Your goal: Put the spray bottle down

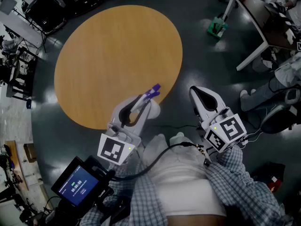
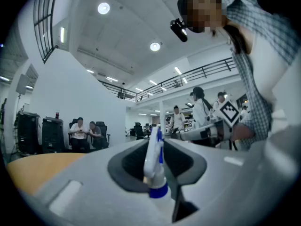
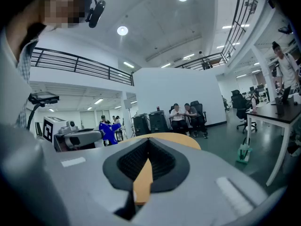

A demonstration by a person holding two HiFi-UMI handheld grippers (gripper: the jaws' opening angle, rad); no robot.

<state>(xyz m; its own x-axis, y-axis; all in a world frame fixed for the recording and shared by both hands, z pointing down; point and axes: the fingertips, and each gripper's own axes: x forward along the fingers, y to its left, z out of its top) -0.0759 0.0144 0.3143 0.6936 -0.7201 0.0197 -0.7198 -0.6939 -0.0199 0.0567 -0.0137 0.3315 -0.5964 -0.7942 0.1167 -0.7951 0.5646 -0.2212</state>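
Wood-toned round tabletop (image 1: pixel 113 55) fills upper left and centre of the head view; surface bare. Dark floor (image 1: pixel 202 51) all round it.

Spray bottle (image 1: pixel 149 108): white body, blue-purple trigger head.
- Sits low centre of the head view, at the tabletop's lower right edge.
- Left gripper view shows it upright, blue collar at the neck, head rising above the claw.

Left claw (image 1: pixel 136 108): clenched on the spray bottle, pads either side of the body below the collar. Grip confirmed in the left gripper view, where the bottle stands squarely between the jaws.

Right claw (image 1: pixel 195 92): closed at the tips, holds nothing. It hangs over the floor, right of the bottle and apart from it. Through the slit lower down between its pads only a strip of the tabletop shows.

Progress, as judged:
- Done: bottle brought to the tabletop's near edge, upright.
- Not done: the set-down itself. Bottle is in the grip. Whether its base touches the wood cannot be told; the claw and the bottle's own body hide the base.
- Left: get the base flat on the wood, a little further in from the rim, then let the left claw release and back away without tipping it.

Risk: so near the edge, a release here could drop the bottle to the floor.
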